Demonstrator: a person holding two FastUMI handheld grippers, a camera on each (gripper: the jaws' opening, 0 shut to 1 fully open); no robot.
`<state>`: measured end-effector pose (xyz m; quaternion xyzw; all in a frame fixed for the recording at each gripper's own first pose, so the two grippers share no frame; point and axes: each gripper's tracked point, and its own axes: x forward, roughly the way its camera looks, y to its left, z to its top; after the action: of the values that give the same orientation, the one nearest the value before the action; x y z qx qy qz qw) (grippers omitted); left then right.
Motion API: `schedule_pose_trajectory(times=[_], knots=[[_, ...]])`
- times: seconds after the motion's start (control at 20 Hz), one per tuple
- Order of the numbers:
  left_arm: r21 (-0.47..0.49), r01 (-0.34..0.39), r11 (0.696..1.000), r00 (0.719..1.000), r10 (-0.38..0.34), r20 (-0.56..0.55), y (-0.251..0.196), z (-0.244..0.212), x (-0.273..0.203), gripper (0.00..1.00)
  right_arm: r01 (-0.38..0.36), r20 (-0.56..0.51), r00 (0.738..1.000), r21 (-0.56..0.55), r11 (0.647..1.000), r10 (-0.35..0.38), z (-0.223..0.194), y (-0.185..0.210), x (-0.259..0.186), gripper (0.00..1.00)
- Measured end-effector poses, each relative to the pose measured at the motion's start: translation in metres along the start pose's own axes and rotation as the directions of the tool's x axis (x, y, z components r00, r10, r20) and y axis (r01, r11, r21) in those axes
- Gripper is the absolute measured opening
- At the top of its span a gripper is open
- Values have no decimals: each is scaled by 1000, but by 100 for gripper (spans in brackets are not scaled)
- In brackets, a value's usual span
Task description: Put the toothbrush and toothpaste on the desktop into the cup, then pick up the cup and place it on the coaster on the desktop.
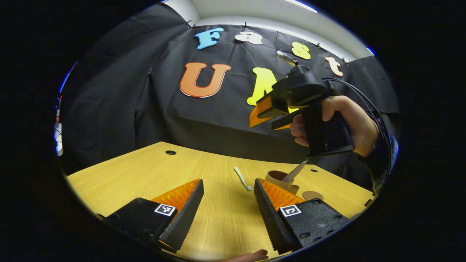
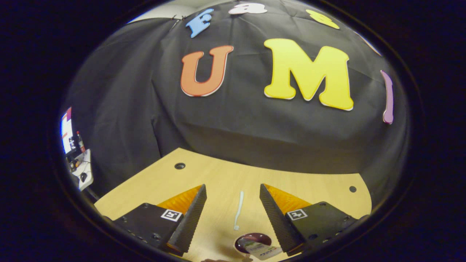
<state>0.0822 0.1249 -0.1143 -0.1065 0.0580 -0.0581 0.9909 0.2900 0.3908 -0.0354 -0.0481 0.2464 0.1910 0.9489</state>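
- The toothbrush [image 1: 242, 178] lies flat mid-table, just beside the cup [image 1: 278, 178]; being thin, light and stiff, it is best pinched across the handle's middle.
- The toothpaste [image 1: 295, 170] already leans in the cup, with the coaster [image 1: 312, 195] nearby.
- The left gripper [image 1: 227, 203] and right gripper [image 2: 233, 209] are held wide apart, empty.

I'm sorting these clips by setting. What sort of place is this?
Probably a recording booth, not a home: black cloth wall behind a light wooden desk, where a cup, toothbrush and coaster sit.
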Motion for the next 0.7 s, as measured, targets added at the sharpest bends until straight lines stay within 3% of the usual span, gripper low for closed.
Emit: schedule_pose_trajectory(times=[0.1, 0.2, 0.45, 0.55, 0.7], knots=[[-1, -2, 1000, 1000, 2, 4, 4, 2, -3, 88, 28, -115, 993, -26, 999, -31, -12, 1, 22, 88], [-20, 5, 1000, 1000, -4, 2, 9, 0, -7, 89, 41, -260, 964, -51, 998, -53, -32, 5, 39, 88], [-52, -20, 998, 1000, 19, -15, 28, 0, -10, 89, 82, -546, 831, -73, 994, -109, -81, 3, 75, 86], [-50, -33, 998, 999, 33, -14, 34, 1, -9, 89, 110, -603, 789, -51, 993, -118, -95, -3, 88, 86], [-52, -35, 998, 999, 34, -25, 36, -3, -7, 89, 159, -660, 738, -33, 987, -141, -112, -18, 109, 76]])
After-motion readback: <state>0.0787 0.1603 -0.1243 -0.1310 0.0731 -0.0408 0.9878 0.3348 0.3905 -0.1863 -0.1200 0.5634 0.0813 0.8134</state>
